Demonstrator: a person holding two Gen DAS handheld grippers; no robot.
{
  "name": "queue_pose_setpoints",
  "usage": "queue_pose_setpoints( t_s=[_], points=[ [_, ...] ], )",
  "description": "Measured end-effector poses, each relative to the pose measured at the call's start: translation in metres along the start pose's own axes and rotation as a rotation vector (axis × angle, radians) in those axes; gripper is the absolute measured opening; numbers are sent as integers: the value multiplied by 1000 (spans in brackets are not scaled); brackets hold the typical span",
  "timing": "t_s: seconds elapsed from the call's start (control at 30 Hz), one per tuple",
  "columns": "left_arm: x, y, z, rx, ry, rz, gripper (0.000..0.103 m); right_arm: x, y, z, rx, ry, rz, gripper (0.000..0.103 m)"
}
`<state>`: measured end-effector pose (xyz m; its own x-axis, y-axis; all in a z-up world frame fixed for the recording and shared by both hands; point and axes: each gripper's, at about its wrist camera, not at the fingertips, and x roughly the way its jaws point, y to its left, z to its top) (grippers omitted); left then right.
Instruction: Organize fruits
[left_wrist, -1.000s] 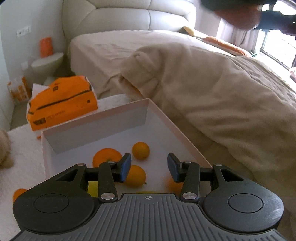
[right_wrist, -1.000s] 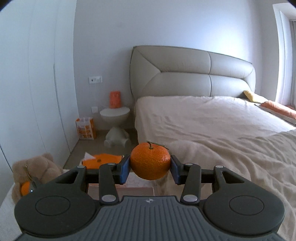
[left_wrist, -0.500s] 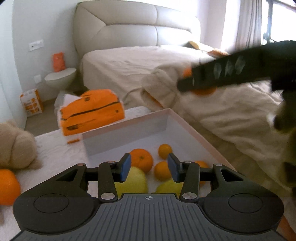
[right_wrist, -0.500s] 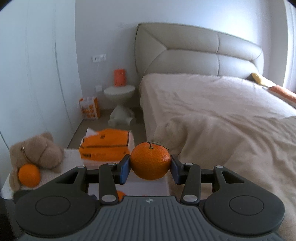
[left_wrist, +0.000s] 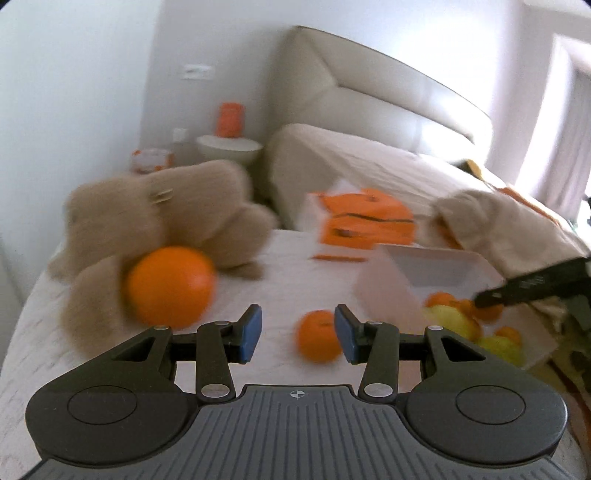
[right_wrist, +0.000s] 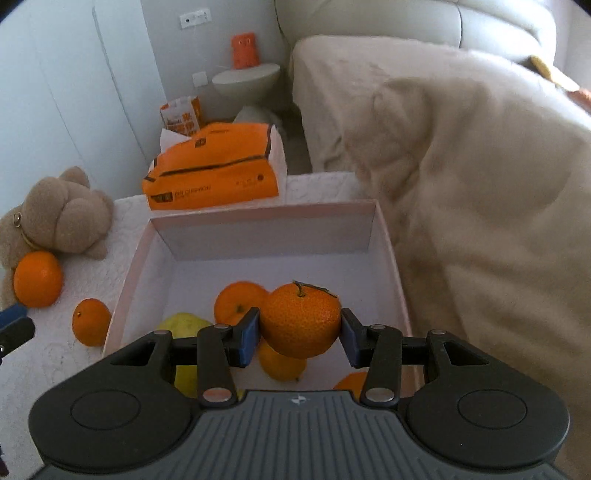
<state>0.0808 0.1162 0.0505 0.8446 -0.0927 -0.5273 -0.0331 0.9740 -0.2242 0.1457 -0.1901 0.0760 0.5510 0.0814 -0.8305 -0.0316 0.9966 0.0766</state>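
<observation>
My right gripper (right_wrist: 299, 332) is shut on a stemmed mandarin (right_wrist: 301, 317) and holds it over the white box (right_wrist: 258, 216). Inside the box lie an orange (right_wrist: 238, 301), a yellow-green fruit (right_wrist: 184, 325), a lemon (right_wrist: 280, 365) and other fruit partly hidden by the gripper. My left gripper (left_wrist: 297, 332) is open with nothing between its pads. It points at a small orange (left_wrist: 319, 336) lying on the white table just beyond its right finger. A big orange (left_wrist: 170, 286) rests against the teddy bear (left_wrist: 159, 214). The view is blurred.
An orange tissue pack (right_wrist: 214, 170) stands behind the box. The teddy bear (right_wrist: 59, 214) sits at the table's left with the big orange (right_wrist: 37, 278) and the small orange (right_wrist: 90, 321) near it. A bed with a beige blanket (right_wrist: 480, 177) borders the right side.
The left gripper has swung left, away from the box, towards the teddy and the loose oranges. The right gripper has tipped down and sunk over the box, with the mandarin still held.
</observation>
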Motion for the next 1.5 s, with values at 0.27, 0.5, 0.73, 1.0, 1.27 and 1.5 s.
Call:
queue_pose_setpoints(
  t_s=[0.27, 0.5, 0.73, 1.0, 1.27, 1.5],
  points=[
    [-15, 61, -23, -149, -134, 122, 48, -28, 42, 10, -120, -112, -30, 54],
    [-26, 93, -41, -273, -264, 117, 48, -35, 120, -5, -276, -128, 117, 63],
    [-33, 98, -44, -292, -280, 132, 48, 7, 181, -5, -332, -56, 124, 65],
    [-55, 108, -47, -322, -334, 277, 48, 20, 242, 3, -310, -116, 308, 71],
    [-51, 105, -49, -308, -294, 228, 48, 48, 291, 9, -345, -156, 154, 72],
    [-49, 108, -50, -324, -280, 225, 48, 27, 258, -26, -445, -46, 156, 78]
  ],
)
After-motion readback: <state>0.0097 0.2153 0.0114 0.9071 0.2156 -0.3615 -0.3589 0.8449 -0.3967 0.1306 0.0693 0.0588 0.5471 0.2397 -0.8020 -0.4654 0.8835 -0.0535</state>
